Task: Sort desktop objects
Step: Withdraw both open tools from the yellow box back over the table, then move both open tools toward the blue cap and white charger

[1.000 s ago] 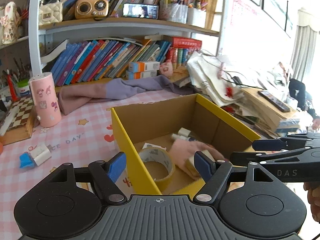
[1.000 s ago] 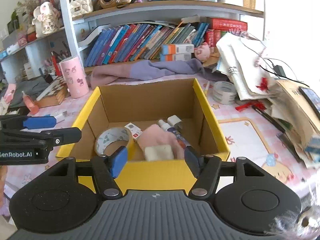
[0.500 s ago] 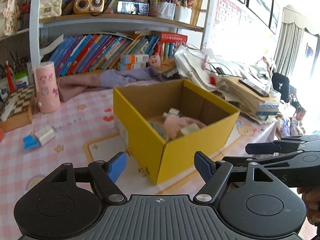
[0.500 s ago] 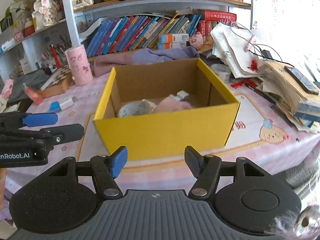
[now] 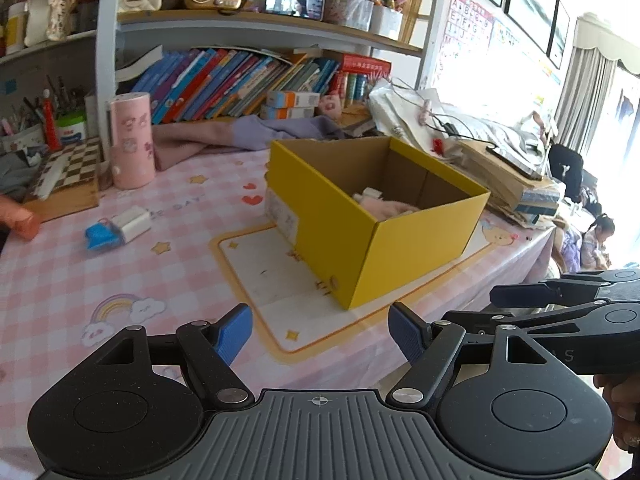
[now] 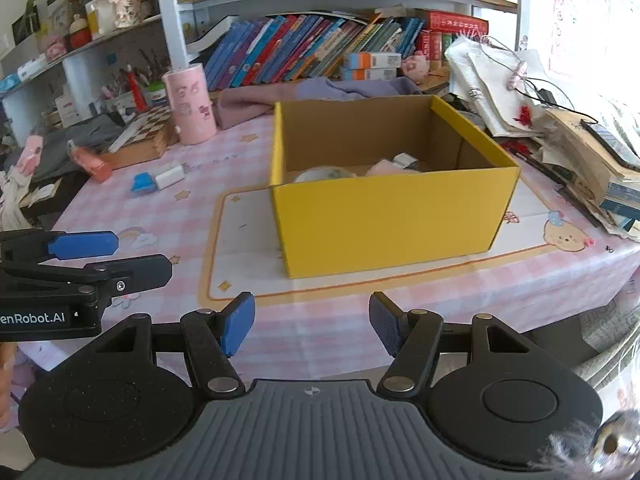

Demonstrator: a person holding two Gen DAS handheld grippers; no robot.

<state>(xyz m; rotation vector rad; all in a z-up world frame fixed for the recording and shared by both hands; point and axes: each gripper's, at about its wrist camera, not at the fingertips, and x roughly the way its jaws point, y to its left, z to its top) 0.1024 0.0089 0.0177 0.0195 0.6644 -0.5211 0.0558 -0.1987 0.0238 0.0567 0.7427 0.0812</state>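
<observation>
1. Left wrist view: the left tongs [image 5: 320,334] stand wide apart with nothing between their blue pads, above the near edge of the worktop [image 5: 60,280].
2. The yellow box [image 5: 400,236] sits on a cream mat [image 5: 264,276] toward the right edge of the worktop, its open top showing a pink item [image 5: 386,209] inside.
3. A blue and white item [image 5: 116,229] lies on the pink cloth to the left of the box, well apart from it; a pink cylinder [image 5: 131,140] stands upright near the far edge.
4. The right tongs [image 5: 552,300] enter from the right, beside the near right corner of the worktop.
5. Right wrist view: the right tongs [image 6: 312,326] gape, holding nothing, over the near edge.
6. The yellow box [image 6: 388,220] sits straight ahead on the cream mat [image 6: 240,240]; a tape roll [image 6: 324,174] and the pink item [image 6: 384,167] show over its front wall.
7. The left tongs [image 6: 120,254] reach in from the left, pads parted and bare.
</observation>
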